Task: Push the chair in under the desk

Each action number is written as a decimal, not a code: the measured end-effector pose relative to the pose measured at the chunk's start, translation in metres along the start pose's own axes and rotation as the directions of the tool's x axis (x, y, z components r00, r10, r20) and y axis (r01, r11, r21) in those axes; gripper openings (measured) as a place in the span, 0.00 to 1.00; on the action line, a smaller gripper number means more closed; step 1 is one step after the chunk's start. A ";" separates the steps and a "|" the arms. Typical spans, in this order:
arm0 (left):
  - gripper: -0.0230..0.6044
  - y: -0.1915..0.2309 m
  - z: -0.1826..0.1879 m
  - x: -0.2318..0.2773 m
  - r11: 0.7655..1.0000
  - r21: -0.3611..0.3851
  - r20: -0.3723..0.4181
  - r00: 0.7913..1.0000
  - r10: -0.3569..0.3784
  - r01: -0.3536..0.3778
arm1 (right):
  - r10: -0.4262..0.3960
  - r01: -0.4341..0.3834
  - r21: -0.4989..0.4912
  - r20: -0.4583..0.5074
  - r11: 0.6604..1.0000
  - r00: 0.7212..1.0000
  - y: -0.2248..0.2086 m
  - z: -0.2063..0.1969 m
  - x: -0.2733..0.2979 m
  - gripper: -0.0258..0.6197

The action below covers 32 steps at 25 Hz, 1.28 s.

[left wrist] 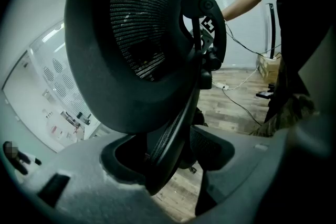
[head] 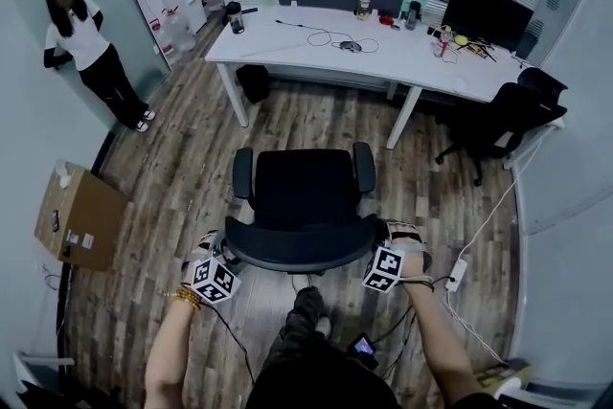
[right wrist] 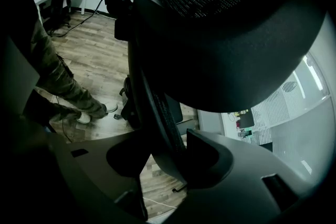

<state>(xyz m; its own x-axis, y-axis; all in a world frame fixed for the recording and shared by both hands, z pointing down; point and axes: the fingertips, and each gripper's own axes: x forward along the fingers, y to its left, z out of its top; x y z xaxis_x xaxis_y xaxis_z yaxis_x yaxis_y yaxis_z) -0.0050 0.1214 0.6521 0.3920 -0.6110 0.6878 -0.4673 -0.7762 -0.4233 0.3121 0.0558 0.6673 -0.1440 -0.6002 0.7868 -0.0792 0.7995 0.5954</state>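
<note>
Chair: black office chair with armrests, standing on the wood floor with its seat turned toward the desk; it is well apart from the desk and no part of it is under it
Backrest: the curved mesh back is the side nearest the person, who stands right behind it
Left gripper: at the left end of the backrest; in the left gripper view the dark rim of the backrest runs between the jaws, which are clamped on it
Right gripper: at the right end of the backrest; in the right gripper view the rim passes between the jaws, which are closed on it in the same way
Surface: long white desk along the far side of the room, carrying a monitor, a bottle, cables and small items; the floor beneath its middle is open
Second chair: black, at the right end of the surface
Bystander: a person in a white top and dark trousers stands against the left wall
Cardboard box: on the floor at the left, near the wall
Power strip: white, on the floor to the right of the person, with a cable leading away
</note>
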 end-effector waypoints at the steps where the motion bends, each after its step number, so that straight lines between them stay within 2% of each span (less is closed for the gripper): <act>1: 0.47 0.004 0.002 0.004 1.000 0.003 0.005 1.000 0.005 -0.005 | -0.002 0.002 0.000 -0.001 1.000 1.000 -0.005 -0.001 0.003 0.36; 9: 0.47 0.037 0.024 0.039 1.000 0.020 0.027 0.999 0.021 -0.021 | 0.016 -0.016 -0.006 -0.009 1.000 1.000 -0.048 -0.016 0.031 0.36; 17: 0.46 0.081 0.031 0.072 1.000 0.022 0.015 1.000 0.013 -0.013 | 0.027 -0.027 -0.003 -0.018 1.000 0.999 -0.093 -0.015 0.065 0.36; 26: 0.45 0.123 0.048 0.112 0.998 0.050 0.046 0.998 0.036 -0.038 | 0.035 -0.035 0.001 -0.032 0.999 0.999 -0.142 -0.025 0.102 0.36; 32: 0.46 0.152 0.049 0.130 0.996 0.071 0.067 0.997 0.045 -0.050 | 0.019 -0.017 0.019 -0.082 1.000 0.996 -0.164 -0.028 0.121 0.36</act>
<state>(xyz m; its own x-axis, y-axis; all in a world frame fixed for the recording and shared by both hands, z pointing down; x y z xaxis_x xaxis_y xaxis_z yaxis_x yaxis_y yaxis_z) 0.0143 -0.0835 0.6486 0.4229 -0.6545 0.6267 -0.4286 -0.7538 -0.4981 0.3355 -0.1487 0.6698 -0.0640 -0.5852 0.8084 -0.0954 0.8099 0.5788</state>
